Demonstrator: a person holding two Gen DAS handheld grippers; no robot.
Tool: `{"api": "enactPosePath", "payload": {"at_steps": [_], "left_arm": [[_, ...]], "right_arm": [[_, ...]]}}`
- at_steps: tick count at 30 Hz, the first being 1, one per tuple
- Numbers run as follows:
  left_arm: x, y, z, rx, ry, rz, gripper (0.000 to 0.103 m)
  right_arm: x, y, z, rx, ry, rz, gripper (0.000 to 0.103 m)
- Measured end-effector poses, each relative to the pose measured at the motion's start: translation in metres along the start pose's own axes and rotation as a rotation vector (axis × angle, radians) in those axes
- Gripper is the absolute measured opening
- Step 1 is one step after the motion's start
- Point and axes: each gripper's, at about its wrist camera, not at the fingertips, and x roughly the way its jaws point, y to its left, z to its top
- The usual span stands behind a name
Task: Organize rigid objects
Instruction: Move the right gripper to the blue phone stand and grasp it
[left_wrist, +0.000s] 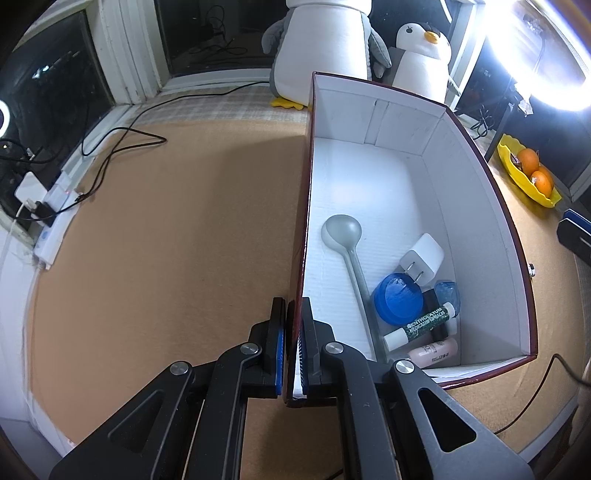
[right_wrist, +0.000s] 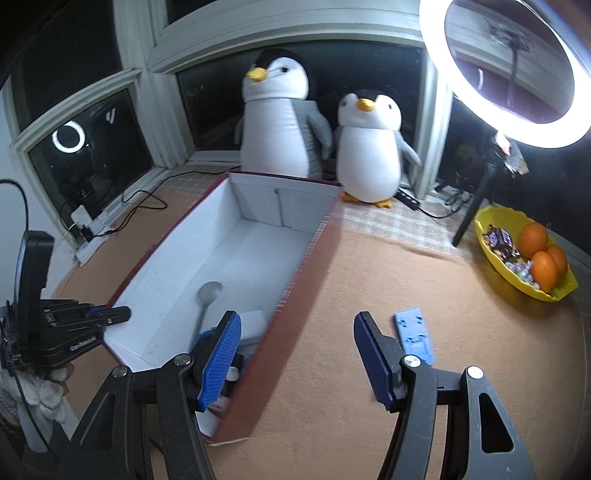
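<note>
while the left claw (left_wrist: 291, 354) pinches the box (left_wrist: 480, 206) wall, the right claw (right_wrist: 295, 354) gapes empty, seemingly beside it.

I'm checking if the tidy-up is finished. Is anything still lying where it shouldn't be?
Yes, one thing. A light blue flat plastic piece still lies on the tan table, outside the box, just ahead of the open right claw. The spoon, charger and blue lid are already inside the box. The left claw pinches the box wall.
</note>
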Motion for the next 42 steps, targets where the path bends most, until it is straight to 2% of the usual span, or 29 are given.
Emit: {"api": "enactPosePath", "payload": {"at_steps": [8,17,30,42], "left_arm": [[-0.001,-0.002,0.0,0.002,0.006,0.019,0.005],[-0.002,-0.006,0.0,0.003,0.013,0.049,0.005],[-0.003,-0.008,-0.001,-0.007,0.022,0.083,0.005],[-0.001,-0.009,0.0,-0.009,0.032,0.099,0.005]], "right_arm": [[0.009,-0.065,-0.01,0.064,0.042,-0.075,0.06],[0.043,-0.125,-0.018,0.145,0.139,-0.073,0.059],[0.103,-0.128,-0.02,0.069,0.26,-0.065,0.059],[0.133,-0.129,-0.017,0.026,0.332,-0.077,0.055]]}}
